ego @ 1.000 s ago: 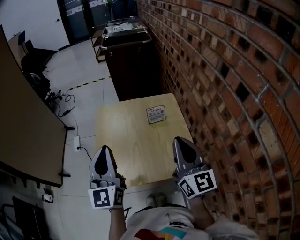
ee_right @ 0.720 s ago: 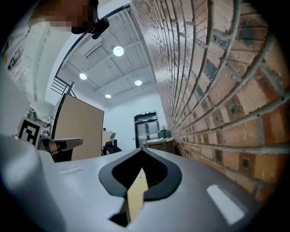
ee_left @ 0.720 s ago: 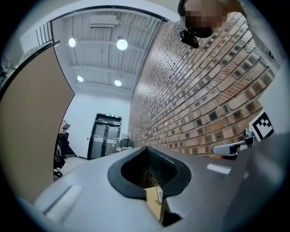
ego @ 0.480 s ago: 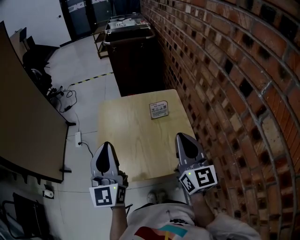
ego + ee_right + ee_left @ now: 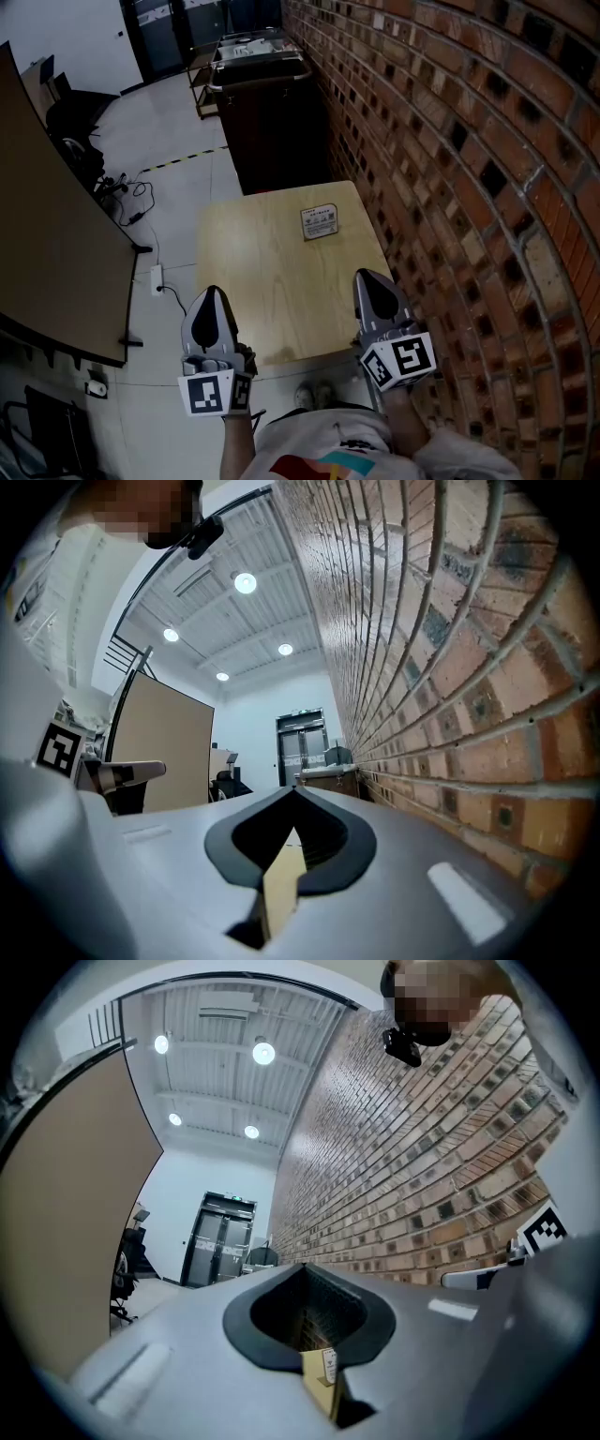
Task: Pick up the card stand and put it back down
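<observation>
Overhead, the card stand [image 5: 319, 221] sits far right on the surface [image 5: 253, 281], well apart from both tongs. Its long side runs across and its printed face is toward the person. Left gripper view: left tongs [image 5: 302, 1274] closed, empty. Right gripper view: right tongs [image 5: 292, 799] likewise.

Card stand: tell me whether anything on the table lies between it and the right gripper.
Nothing visible does. The card stand sits alone at the far end of the table, near the brick wall; the right gripper hovers shut at the near edge, with only bare tabletop between them.
</observation>
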The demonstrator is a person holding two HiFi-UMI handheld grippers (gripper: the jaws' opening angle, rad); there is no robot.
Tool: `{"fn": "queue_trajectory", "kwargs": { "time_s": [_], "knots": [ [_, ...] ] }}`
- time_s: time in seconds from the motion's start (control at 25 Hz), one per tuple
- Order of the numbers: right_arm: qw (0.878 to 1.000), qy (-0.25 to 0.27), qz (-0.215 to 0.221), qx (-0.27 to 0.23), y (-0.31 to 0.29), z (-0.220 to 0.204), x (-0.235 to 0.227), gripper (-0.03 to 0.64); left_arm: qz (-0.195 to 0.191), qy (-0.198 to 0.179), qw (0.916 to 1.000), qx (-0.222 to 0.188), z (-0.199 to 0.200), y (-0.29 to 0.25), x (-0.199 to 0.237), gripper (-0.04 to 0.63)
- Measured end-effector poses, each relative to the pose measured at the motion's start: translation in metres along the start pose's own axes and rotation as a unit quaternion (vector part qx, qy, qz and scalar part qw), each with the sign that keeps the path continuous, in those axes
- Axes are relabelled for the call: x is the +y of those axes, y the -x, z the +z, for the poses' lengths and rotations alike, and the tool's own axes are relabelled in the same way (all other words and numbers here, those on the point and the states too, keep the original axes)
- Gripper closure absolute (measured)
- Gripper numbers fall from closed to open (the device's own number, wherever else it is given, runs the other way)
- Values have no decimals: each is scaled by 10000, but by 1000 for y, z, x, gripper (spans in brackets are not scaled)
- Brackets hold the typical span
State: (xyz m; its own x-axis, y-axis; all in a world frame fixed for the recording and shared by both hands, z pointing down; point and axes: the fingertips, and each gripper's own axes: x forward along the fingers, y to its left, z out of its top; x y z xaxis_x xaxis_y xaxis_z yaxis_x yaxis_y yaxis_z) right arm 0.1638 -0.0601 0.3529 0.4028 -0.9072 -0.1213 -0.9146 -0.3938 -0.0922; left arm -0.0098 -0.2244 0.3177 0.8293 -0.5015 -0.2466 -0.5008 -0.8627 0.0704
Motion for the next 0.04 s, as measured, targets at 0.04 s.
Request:
{"fn": "queue_trajectory", "kwargs": {
  "time_s": [0.04],
  "knots": [
    [10000,0,5,3,0,0,0,617,-19,7,10000,-1,-1,0,0,591]
  ]
}}
